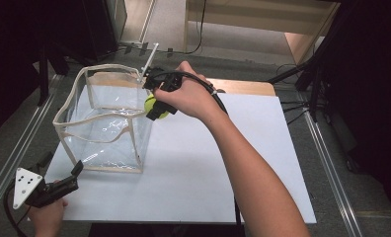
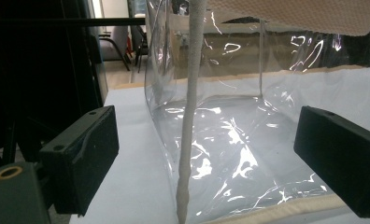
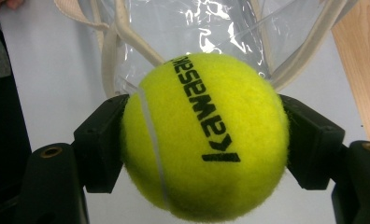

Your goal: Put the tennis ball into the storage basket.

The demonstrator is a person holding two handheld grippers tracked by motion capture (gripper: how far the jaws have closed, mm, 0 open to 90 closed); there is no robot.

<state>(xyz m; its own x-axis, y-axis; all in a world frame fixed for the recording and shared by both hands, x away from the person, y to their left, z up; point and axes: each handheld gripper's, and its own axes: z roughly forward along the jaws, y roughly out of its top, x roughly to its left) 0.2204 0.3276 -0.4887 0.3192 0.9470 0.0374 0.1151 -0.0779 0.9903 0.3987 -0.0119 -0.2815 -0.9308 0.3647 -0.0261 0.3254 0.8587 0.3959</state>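
A yellow tennis ball [image 3: 204, 135] with black lettering is clamped between the two black jaws of my right gripper [image 3: 204, 144]. In the high view that gripper [image 1: 156, 109] holds the ball [image 1: 150, 103] in the air at the right upper edge of a clear plastic bag [image 1: 104, 123] with cream trim, which stands open on the white table sheet [image 1: 193, 168]. My left gripper [image 1: 75, 174] rests near the table's front left corner, just before the bag's near corner. Its jaws stand wide apart in the left gripper view, with the bag's cream corner seam [image 2: 190, 116] between them, untouched.
The white sheet lies on a wooden table whose edge [image 1: 243, 86] shows at the back. Metal rails [image 1: 327, 163] run along both sides. Dark stands and cables crowd the floor behind and to the right. The sheet right of the bag is bare.
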